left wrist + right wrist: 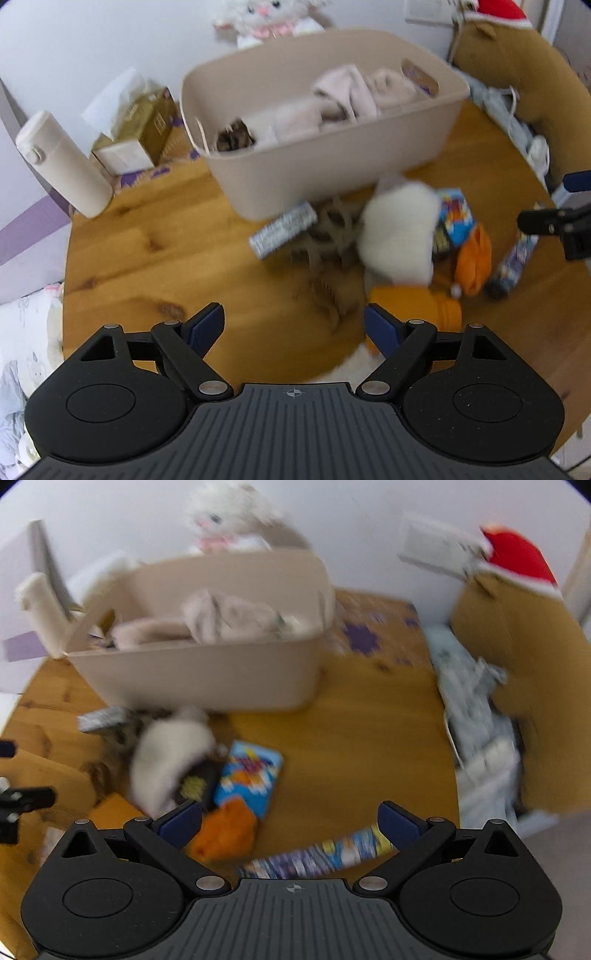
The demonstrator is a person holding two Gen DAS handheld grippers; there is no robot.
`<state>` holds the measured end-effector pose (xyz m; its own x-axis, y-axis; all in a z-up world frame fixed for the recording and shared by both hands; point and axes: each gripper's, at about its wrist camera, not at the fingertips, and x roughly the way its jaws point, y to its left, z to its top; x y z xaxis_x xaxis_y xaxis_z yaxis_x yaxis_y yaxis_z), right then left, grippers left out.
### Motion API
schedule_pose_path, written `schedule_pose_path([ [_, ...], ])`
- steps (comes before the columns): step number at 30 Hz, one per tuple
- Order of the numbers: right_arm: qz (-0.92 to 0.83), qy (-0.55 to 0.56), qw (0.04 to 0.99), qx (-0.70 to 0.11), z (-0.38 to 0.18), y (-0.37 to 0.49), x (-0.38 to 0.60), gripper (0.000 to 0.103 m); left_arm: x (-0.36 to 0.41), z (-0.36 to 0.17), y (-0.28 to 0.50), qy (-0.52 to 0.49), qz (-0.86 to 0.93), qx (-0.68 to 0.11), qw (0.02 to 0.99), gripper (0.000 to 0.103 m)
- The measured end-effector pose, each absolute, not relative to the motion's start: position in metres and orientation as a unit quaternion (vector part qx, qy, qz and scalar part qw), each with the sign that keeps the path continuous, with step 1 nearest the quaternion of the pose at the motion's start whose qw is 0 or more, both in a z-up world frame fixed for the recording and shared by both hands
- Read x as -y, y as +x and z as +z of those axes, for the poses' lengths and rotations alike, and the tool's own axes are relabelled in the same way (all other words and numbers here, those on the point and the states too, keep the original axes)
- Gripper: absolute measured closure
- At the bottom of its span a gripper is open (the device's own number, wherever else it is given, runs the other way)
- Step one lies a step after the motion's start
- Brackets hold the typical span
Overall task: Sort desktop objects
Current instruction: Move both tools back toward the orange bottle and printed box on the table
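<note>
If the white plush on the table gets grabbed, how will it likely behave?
The white plush looks fluffy and rounded, so it probably squashes and feels light. It leans on the blue packet and the brown tangle, so lifting may nudge them. Blur hides finer detail.

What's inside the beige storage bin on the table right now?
The beige bin holds crumpled pale pink cloth, a dark furry item at one end and a round patterned thing at the other. Whatever lies under the cloth is covered.
</note>
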<state>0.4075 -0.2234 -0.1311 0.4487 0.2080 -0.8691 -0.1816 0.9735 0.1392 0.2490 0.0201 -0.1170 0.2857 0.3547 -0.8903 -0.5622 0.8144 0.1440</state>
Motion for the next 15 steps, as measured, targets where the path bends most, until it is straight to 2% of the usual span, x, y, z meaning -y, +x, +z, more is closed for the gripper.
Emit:
schedule_pose_path([
  [8,0.053,0.057,0.812,-0.578,-0.172,0.411,0.243,0.0,-0.008,-0.149,0.239,-0.086,0.249,-0.579,0.772,0.019],
  [15,0.045,0.067,0.799,-0.596,-0.193,0.416,0.243,0.0,-0.005,-0.174,0.238,-0.083,0.231,-0.609,0.754,0.019],
])
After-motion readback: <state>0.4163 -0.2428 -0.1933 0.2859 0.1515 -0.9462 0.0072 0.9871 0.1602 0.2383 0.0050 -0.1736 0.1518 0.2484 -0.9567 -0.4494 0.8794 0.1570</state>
